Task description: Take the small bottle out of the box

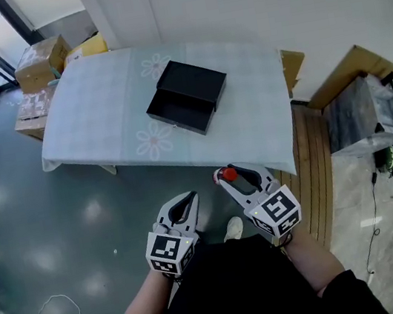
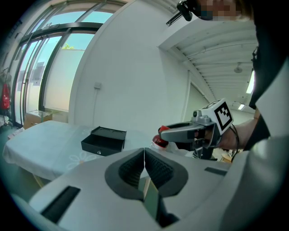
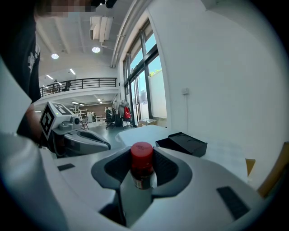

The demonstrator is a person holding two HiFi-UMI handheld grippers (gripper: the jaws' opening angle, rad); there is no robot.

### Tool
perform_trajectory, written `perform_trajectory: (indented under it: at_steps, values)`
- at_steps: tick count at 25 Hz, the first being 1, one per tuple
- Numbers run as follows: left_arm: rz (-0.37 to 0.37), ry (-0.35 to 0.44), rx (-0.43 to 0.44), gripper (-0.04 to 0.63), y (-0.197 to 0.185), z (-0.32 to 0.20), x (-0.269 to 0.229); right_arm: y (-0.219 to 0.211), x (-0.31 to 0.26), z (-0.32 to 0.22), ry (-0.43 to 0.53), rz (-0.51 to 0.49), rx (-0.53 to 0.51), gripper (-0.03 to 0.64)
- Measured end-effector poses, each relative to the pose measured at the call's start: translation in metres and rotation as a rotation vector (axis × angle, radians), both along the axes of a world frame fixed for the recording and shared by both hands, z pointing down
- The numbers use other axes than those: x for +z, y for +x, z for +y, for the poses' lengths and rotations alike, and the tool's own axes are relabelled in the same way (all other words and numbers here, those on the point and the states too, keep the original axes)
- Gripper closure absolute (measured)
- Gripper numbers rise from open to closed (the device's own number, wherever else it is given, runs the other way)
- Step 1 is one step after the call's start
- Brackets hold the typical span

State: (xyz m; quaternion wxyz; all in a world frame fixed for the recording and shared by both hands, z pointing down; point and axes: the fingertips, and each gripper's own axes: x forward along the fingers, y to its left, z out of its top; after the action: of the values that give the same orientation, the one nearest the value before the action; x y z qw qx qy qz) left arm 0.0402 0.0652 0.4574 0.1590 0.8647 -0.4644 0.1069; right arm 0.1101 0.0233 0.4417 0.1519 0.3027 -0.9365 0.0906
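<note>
Head view showed your left gripper (image 1: pixel 183 207) low by your body, jaws pressed together on nothing, well short of the table (image 1: pixel 92 118) where the open black box (image 1: pixel 187 95) sat. Just right of it, your right gripper (image 1: pixel 230 176) was clamped on the small bottle (image 3: pixel 142 166), red cap up, outside the box near the table's front edge.

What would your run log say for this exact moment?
left gripper: shut, empty | right gripper: shut on small bottle | box: open, on table | small bottle: outside box
</note>
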Motion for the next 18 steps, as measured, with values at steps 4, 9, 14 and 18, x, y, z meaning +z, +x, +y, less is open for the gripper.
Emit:
perform_trajectory:
  at_steps: [4, 9, 14, 18]
  values:
    - [0.005, -0.003, 0.0, 0.566, -0.002, 0.001, -0.001, -0.002, 0.001, 0.001, -0.001, 0.0, 0.004, 0.454]
    - [0.001, 0.001, 0.009, 0.566, -0.004, 0.002, 0.0, -0.005, 0.001, 0.004, 0.0, 0.002, 0.003, 0.454]
    - [0.007, -0.008, 0.001, 0.566, -0.008, 0.0, -0.002, -0.01, -0.001, 0.002, 0.002, 0.0, 0.006, 0.454]
    - [0.002, 0.003, 0.013, 0.566, -0.009, 0.0, -0.002, -0.012, -0.001, 0.002, 0.002, 0.002, 0.005, 0.454]
